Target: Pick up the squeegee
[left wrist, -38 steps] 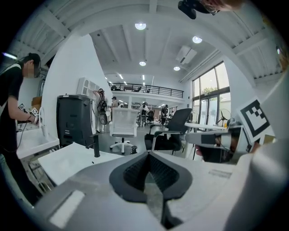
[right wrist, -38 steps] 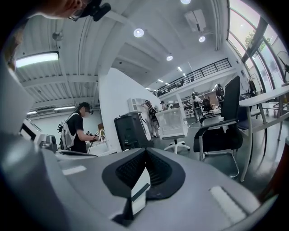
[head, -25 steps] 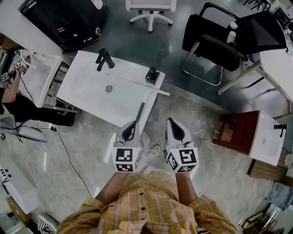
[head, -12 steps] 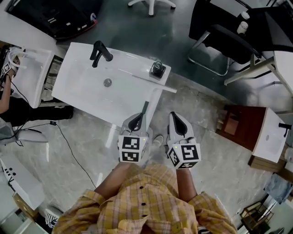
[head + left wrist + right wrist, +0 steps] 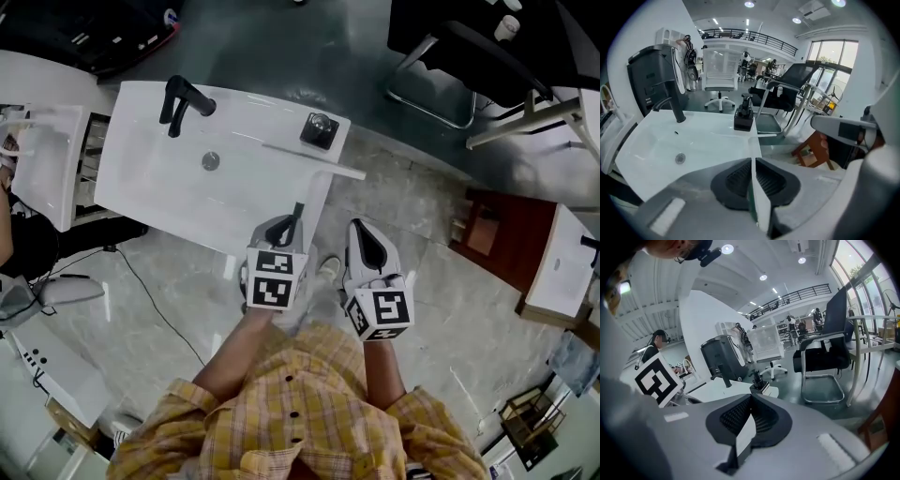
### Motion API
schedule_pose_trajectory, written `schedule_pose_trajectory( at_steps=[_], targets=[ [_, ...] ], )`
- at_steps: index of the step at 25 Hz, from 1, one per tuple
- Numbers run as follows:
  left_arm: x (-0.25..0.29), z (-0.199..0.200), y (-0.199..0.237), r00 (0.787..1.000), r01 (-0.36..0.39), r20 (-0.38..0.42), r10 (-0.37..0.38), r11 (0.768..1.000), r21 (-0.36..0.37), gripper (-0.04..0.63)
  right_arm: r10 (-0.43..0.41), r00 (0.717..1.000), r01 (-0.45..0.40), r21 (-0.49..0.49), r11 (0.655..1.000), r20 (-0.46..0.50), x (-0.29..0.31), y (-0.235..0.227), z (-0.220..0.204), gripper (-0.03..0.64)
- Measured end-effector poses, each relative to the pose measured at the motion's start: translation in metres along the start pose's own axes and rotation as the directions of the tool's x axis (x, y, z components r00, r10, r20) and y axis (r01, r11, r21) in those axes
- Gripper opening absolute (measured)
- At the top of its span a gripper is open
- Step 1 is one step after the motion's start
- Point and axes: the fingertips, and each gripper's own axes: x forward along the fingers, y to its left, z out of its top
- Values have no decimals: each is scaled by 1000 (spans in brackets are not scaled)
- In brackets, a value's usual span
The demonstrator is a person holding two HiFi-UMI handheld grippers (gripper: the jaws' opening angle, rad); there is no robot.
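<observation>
While left gripper (image 5: 283, 228) clenches squeegee (image 5: 328, 165) on white sink (image 5: 150, 178), right gripper (image 5: 366, 242) is clenched — empty.

Two grippers held out side by side, elbows tucked in.
The left gripper (image 5: 280, 231) sits just beside the right gripper (image 5: 365, 242), its jaws pinched on the squeegee (image 5: 296, 217) handle; the right one's jaws are pressed together on nothing.

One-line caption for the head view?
Left gripper shut on the dark-handled squeegee lying on the white sink; right gripper shut, empty, beside it.
</observation>
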Motion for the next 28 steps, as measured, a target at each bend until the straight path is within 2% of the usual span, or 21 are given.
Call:
schedule_pose_trajectory(
  at_steps=[16, 19, 28],
  targets=[
    [41, -6, 8, 989, 11, -148, -14, 1000, -21, 61, -23, 999, 25, 39, 999, -44, 21, -13, -16, -3],
    [48, -8, 10, 984, 11, -179, -14, 1000, -19, 85, -20, 999, 22, 47, 999, -44, 24, -14, -16, -3],
    [69, -21, 12, 966, -2, -259, -7, 999, -34, 86, -24, 998, 29, 68, 997, -61, 30, -24, -24, -3]
  ],
)
